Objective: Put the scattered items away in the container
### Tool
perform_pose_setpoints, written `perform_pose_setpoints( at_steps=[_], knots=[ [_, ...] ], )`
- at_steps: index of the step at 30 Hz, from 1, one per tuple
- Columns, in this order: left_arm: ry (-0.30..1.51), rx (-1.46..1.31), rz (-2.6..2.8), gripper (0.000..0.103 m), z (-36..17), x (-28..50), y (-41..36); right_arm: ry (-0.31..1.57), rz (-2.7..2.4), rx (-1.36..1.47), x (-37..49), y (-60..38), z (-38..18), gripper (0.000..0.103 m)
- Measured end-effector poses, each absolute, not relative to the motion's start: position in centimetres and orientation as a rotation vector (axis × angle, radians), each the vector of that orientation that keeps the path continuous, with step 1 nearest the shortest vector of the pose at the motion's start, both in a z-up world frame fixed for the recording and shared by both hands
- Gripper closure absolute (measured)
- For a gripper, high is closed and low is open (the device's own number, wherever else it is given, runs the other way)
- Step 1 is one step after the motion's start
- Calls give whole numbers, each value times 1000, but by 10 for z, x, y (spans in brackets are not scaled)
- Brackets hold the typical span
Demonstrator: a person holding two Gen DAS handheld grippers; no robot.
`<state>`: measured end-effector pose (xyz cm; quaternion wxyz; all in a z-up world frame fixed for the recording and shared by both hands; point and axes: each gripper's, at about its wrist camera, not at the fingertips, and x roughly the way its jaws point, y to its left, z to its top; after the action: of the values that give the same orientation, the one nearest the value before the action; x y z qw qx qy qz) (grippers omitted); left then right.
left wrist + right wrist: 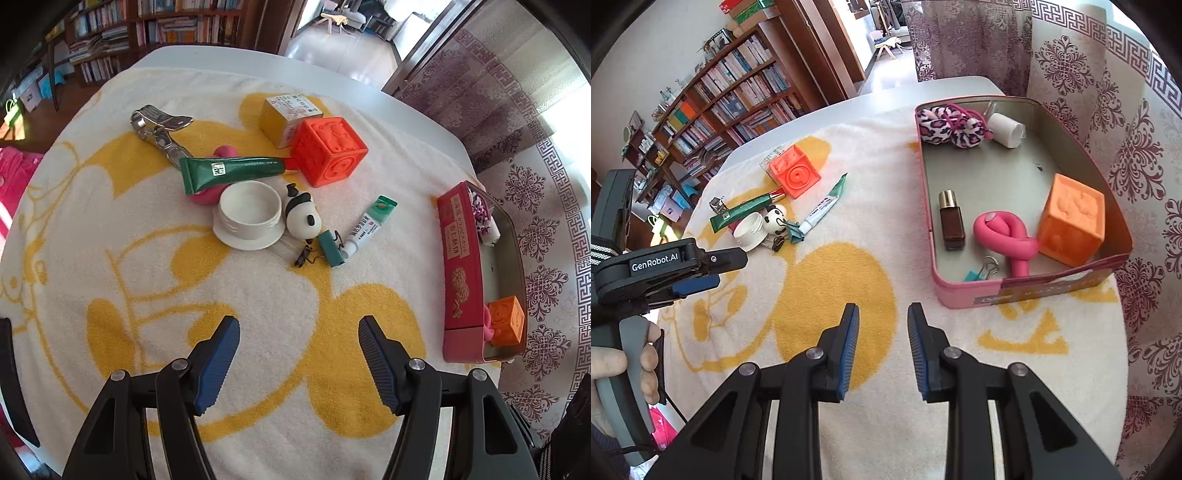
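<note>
Two grippers [299,332] [882,321], two cubes [330,151] [1071,221]

A yellow-patterned towel [258,332] covers the table [332,77]; bookshelves [738,96] stand behind.

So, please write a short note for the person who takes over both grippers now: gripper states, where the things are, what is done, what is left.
Left gripper: open, empty, above the towel.
Right gripper: jaws partly apart, empty.
Done, in the tin: orange cube, pink knot, brown bottle, a clip, leopard scrunchie, white roll.
Left on the towel: red cube, green tube, white jar, panda, white tube, green clip, metal clip, yellow box, a pink item under the green tube.
</note>
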<state>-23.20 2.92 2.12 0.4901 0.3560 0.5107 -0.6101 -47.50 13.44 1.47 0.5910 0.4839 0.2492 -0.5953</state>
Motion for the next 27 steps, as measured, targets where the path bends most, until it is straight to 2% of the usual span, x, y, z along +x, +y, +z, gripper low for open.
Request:
perform_pose_setpoints(
  at_steps=[15,18,27],
  knots=[
    [1299,788,-1366,35,10,-146,-15,631,-1356,1171,-424,100,1,73],
    [1311,753,-1338,27,10,-130,-33,636,-1364,1186,-418,96,-3,73],
    [1382,652,-1292,27,8,-101,-99,641,-1418,1232,-413,91,-12,73]
  ],
)
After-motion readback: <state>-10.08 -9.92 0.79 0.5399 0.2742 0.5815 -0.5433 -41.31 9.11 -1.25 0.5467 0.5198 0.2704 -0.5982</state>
